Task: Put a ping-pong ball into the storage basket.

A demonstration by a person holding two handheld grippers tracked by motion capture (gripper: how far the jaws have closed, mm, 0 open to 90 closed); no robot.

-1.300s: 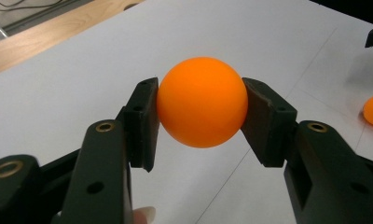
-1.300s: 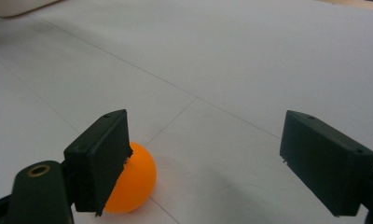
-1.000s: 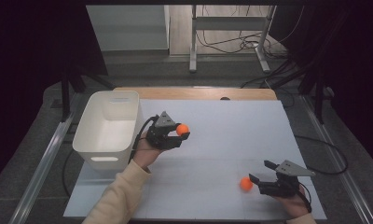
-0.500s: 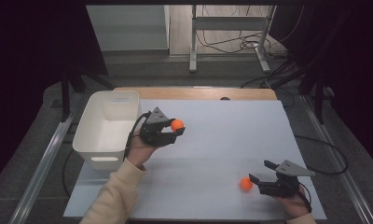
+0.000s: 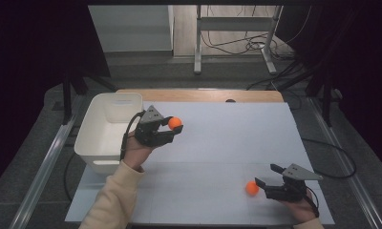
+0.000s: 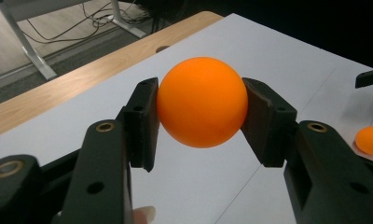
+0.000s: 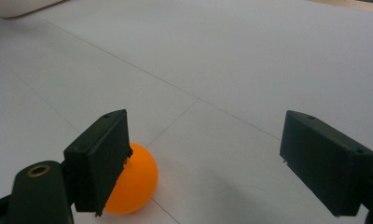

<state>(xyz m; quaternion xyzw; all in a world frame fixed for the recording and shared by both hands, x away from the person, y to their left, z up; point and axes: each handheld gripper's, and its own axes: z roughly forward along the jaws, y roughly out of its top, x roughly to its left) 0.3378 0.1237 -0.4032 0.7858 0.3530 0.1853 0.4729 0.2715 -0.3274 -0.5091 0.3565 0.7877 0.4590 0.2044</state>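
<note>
My left gripper (image 5: 174, 125) (image 6: 201, 105) is shut on an orange ball (image 5: 175, 122) (image 6: 202, 100), held above the white table sheet just right of the white bin (image 5: 108, 125). Both pads (image 6: 145, 119) press on the ball's sides. A second orange ball (image 5: 251, 187) (image 7: 131, 179) (image 6: 371, 140) lies on the sheet at the near right. My right gripper (image 5: 266, 177) (image 7: 208, 154) stands open beside it; the ball rests partly behind one pad (image 7: 103, 156), off to the side of the gap.
The white sheet (image 5: 227, 143) covers a wooden table whose bare edge (image 5: 203, 94) shows at the back. Metal rails run along both sides. Desk legs and cables (image 5: 237, 43) lie on the floor beyond.
My left gripper has carried its ball up and toward the bin at the left. The right gripper and its ball have stayed put.
</note>
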